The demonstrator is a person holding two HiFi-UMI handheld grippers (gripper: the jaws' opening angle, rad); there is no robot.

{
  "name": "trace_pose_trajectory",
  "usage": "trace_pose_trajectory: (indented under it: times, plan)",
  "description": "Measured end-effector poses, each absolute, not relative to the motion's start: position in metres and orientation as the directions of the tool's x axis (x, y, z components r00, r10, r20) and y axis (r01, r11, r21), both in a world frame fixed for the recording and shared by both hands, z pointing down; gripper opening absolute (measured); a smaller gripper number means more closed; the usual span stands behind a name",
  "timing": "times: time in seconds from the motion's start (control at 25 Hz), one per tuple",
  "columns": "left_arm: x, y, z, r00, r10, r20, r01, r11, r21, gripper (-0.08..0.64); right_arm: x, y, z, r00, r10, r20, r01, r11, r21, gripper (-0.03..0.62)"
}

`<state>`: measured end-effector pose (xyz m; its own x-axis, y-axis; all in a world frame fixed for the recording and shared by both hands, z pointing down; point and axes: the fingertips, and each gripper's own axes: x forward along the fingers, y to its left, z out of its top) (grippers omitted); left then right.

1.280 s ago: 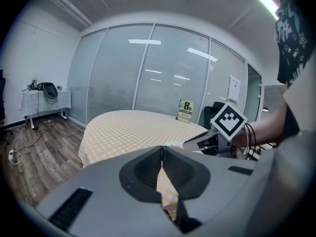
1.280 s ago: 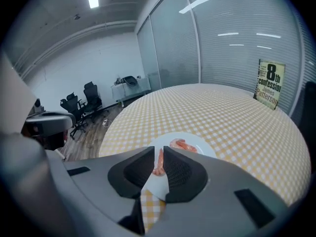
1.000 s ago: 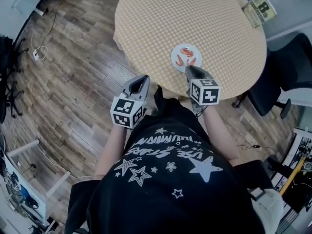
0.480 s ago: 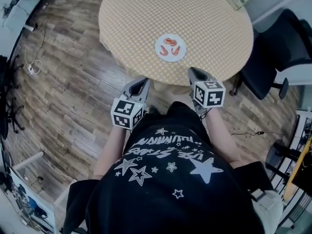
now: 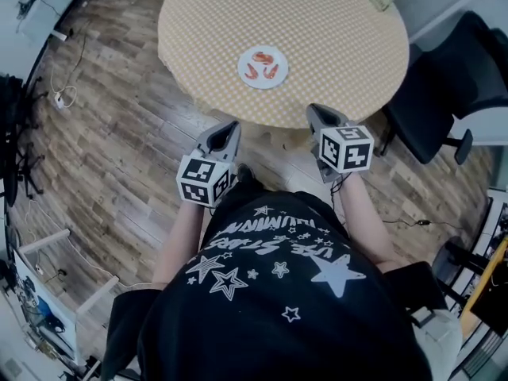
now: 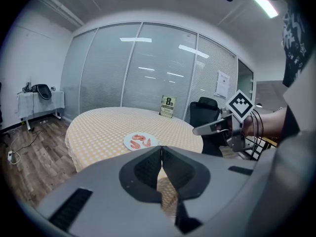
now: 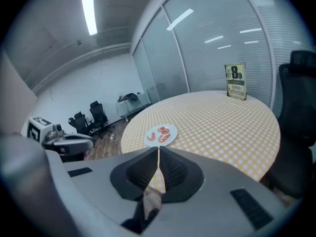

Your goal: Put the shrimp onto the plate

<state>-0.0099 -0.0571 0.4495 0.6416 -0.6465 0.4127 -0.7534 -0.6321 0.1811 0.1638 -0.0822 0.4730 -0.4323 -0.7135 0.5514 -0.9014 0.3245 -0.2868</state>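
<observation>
Head view: shrimp [image 5: 259, 57], seemingly three, are lying on the plate [image 5: 263, 84]. Left gripper [image 5: 225, 133] and right gripper [image 5: 321, 117] are hanging clenched, empty, short of the table [image 5: 333, 30]. Reaching back in risks nudging them off.

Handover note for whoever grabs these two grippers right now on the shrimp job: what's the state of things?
Left gripper: jaws together, nothing between them, held short of the table's near edge.
Right gripper: jaws together, empty, also off the table.
Things: the plate sits on the round table, towards the person's side. Three shrimp lie on it.
Done: the shrimp are on the plate, and none show elsewhere on the cloth.
Left: nothing visible, so the job looks finished.
</observation>
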Motion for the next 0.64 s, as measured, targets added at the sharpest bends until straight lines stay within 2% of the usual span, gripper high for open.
trace_pose_trajectory:
  times: [0.08, 0.36, 0.64]
  plan:
    - [0.003, -0.048, 0.444, 0.637, -0.656, 0.405, -0.756, -0.634, 0.163, 0.009, 0.173, -0.073, 0.464, -0.464, -0.715, 0.523, -0.883, 0.328, -0.335, 0.034]
    - [0.039, -0.014, 0.429, 0.605, -0.704, 0.373, -0.786, -0.604, 0.135, 0.009, 0.197, -0.041, 0.436, -0.503, -0.737, 0.452, -0.864, 0.418, -0.282, 0.034]
    - [0.093, 0.027, 0.415, 0.606, -0.722, 0.333, -0.789, -0.599, 0.137, 0.009, 0.24, 0.015, 0.435, -0.521, -0.733, 0.437, -0.853, 0.446, -0.269, 0.034]
